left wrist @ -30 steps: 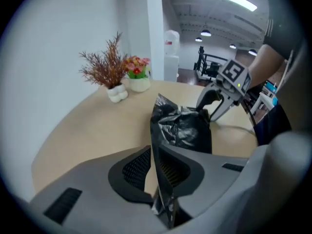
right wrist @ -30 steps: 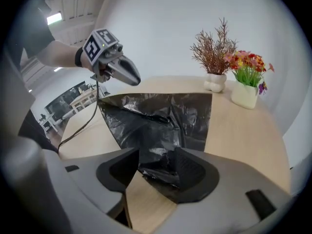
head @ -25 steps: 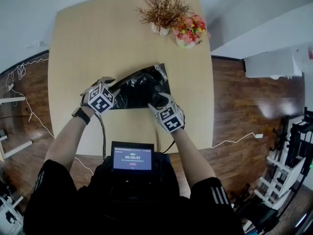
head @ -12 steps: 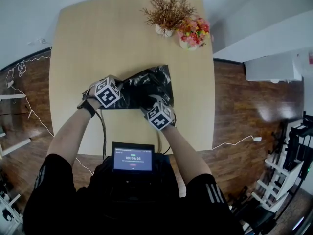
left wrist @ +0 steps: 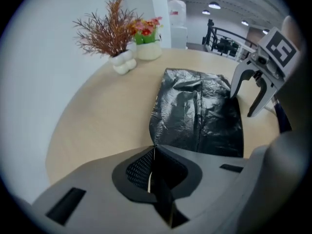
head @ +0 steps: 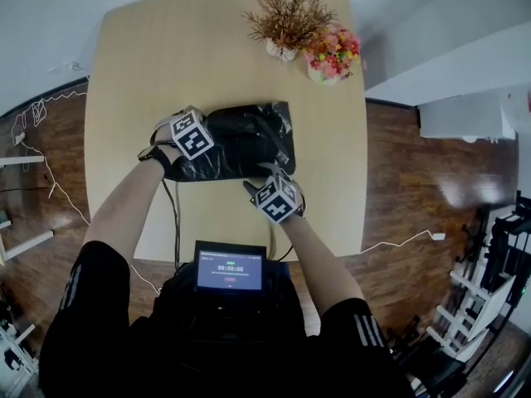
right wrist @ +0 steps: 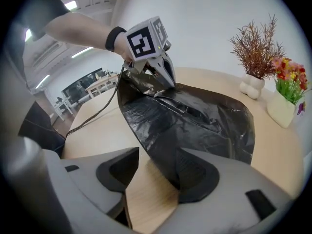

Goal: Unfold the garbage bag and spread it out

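Note:
The black garbage bag [head: 245, 139] lies partly unfolded and crumpled in the middle of the light wooden table [head: 158, 56]. My left gripper [head: 206, 131] is at the bag's left end, shut on a corner of the bag [left wrist: 195, 116]. In the right gripper view that corner rises off the table to the left gripper [right wrist: 165, 79]. My right gripper [head: 265, 175] stands open at the bag's near edge. Its jaws are apart over bare wood, and the bag's near edge [right wrist: 195, 121] reaches in beside the right-hand jaw without being pinched.
A dried brown plant in a white vase [head: 284, 23] and a pot of red and yellow flowers [head: 330, 56] stand at the table's far right. A small lit screen [head: 230, 268] sits at the person's chest. A cable [head: 175, 218] crosses the table's near edge.
The left gripper moved right and farther onto the bag's left end and closed on it. The right gripper drew back to the near edge. The bag now lies wider and squarer.

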Demonstrator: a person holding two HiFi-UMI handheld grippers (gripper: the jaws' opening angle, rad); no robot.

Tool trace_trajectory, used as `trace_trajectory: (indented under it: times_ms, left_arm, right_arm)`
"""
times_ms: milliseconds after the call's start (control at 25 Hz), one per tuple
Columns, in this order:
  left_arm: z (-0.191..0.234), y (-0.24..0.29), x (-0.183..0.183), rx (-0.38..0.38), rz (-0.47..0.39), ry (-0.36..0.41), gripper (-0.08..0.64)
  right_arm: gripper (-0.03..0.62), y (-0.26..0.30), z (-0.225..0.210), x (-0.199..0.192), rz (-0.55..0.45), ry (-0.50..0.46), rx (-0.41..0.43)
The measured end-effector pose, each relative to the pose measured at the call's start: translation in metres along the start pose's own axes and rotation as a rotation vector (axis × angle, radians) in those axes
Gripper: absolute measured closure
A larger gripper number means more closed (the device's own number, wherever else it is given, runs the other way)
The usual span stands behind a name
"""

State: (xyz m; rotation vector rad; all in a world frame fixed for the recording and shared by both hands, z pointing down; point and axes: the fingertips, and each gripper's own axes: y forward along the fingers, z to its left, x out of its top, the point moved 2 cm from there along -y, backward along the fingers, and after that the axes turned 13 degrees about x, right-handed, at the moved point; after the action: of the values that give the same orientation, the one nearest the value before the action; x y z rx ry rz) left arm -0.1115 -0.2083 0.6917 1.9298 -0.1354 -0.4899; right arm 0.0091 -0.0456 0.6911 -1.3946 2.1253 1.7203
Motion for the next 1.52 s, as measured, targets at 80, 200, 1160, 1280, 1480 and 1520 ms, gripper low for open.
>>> trace_trajectory:
  times_ms: [80,200,1160,1280,1480,1520]
  left_arm:
    - [0.003,0.01,-0.005,0.021,0.022,0.021,0.552]
    - [-0.002,0.02,-0.009,0.002,0.054,0.021,0.551]
    - [-0.028,-0.055,0.031,-0.131,-0.128,-0.018,0.391]
    - [-0.019,-0.087,0.016,-0.123,-0.143,-0.037,0.391]
    - [-0.01,-0.097,-0.031,-0.089,-0.078,-0.041,0.394]
    - [-0.009,-0.094,-0.039,-0.083,-0.06,-0.035,0.397]
  right_arm:
    - [0.35,-0.001,0.0,-0.001,0.003,-0.005,0.001]
    - [0.35,-0.002,-0.001,-0.004,0.011,0.0,0.004]
    - [0.322,-0.051,-0.014,-0.04,0.031,0.128,-0.075]
    - [0.322,-0.063,-0.014,-0.024,-0.054,0.14,-0.095]
    - [0.322,-0.057,-0.006,0.009,-0.128,0.111,-0.079]
    - [0.322,-0.052,-0.003,0.015,-0.129,0.1,-0.069]
